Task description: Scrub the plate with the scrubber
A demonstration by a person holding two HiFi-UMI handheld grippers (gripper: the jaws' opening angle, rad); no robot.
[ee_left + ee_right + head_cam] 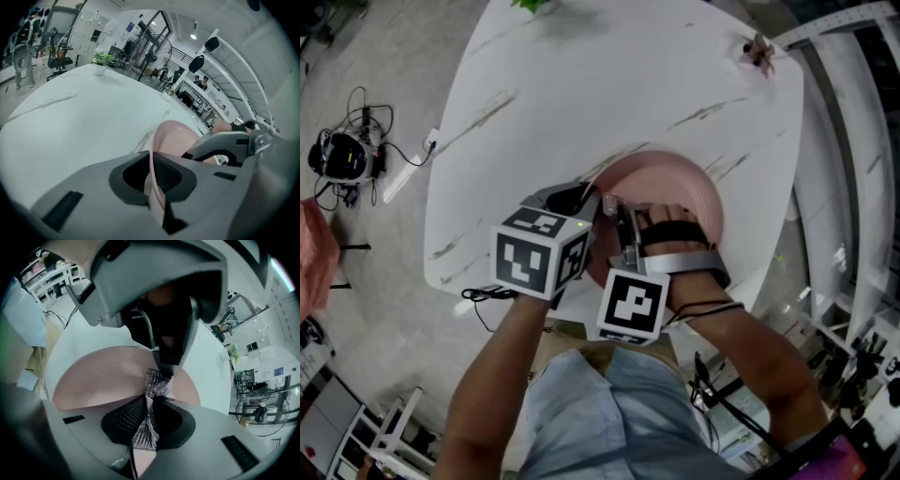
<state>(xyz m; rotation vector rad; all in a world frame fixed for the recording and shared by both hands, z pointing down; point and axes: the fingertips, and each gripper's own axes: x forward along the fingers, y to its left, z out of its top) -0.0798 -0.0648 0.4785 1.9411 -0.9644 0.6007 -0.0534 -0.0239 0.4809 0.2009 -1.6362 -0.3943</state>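
Note:
A pink plate (675,183) lies near the front edge of the white marble table (609,84). My left gripper (586,202) is shut on the plate's near left rim; in the left gripper view the rim (157,187) runs edge-on between the jaws of the left gripper (152,176). My right gripper (619,214) sits just to its right, over the plate. It is shut on a silver mesh scrubber (149,413), whose tip touches the plate's surface (98,378). The left gripper (159,305) fills the top of the right gripper view.
A small potted plant (530,5) stands at the table's far edge and a small pink object (759,52) at the far right corner. Cables and a device (342,155) lie on the floor to the left. The table's front edge is right below the grippers.

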